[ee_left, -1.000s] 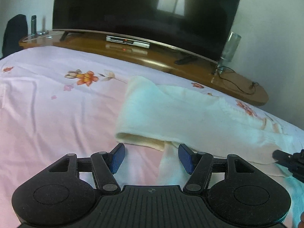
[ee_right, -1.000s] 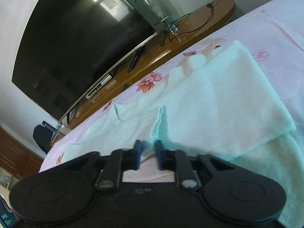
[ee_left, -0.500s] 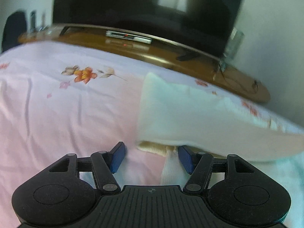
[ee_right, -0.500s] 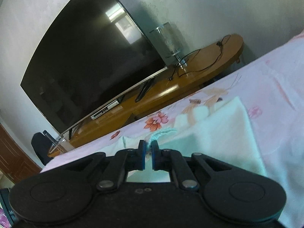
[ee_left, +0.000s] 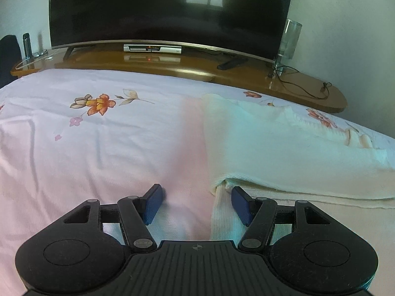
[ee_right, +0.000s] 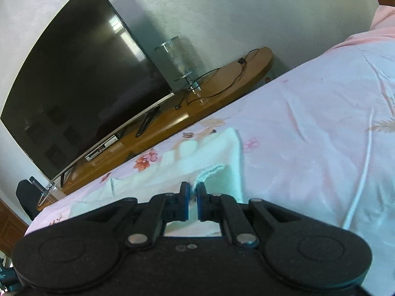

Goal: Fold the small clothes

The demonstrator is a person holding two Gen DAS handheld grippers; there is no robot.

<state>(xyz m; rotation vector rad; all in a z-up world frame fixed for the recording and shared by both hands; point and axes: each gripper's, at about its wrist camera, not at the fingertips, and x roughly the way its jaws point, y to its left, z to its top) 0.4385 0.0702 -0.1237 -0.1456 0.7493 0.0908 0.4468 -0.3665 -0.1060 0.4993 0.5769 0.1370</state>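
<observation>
Pinching white garment [ee_right: 212, 170] edge, lifted.

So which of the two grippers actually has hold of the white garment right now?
The right gripper: its jaws are pinched shut on an edge of the white garment. The left gripper stands open, gripping nothing.

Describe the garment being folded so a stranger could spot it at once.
Start at the bed with the pink floral sheet in front of the big television. On its right side lies the cream knitted garment, folded over itself: the only plain, ribbed fabric there.
</observation>
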